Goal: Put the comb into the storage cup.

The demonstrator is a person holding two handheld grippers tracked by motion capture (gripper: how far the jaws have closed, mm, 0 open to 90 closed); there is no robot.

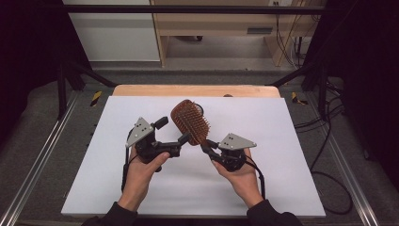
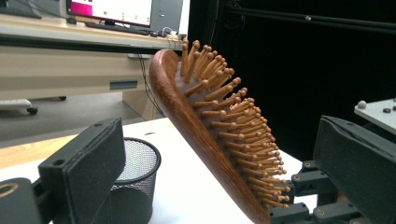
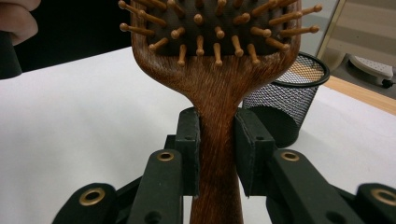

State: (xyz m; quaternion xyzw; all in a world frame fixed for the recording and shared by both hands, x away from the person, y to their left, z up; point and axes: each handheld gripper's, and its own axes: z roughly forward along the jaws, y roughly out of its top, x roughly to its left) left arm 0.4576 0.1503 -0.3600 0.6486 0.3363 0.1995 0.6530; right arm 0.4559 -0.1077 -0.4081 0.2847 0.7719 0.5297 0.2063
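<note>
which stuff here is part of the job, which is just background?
In the job:
- wooden hairbrush, handle clamped in the right tongs
- left tongs, open, beside the brush head
- black mesh cup on the table behind the brush, a likely target

Just lying about:
- white table sheet
- wooden desk and floor cables beyond the table

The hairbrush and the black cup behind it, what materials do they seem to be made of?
The hairbrush looks like reddish-brown wood with a smooth, faintly glossy finish: fine grain lines run along its handle. Its pins look wooden too, though that is less certain. The cup seems to be black wire mesh, probably metal, since light shows through its wall.
</note>
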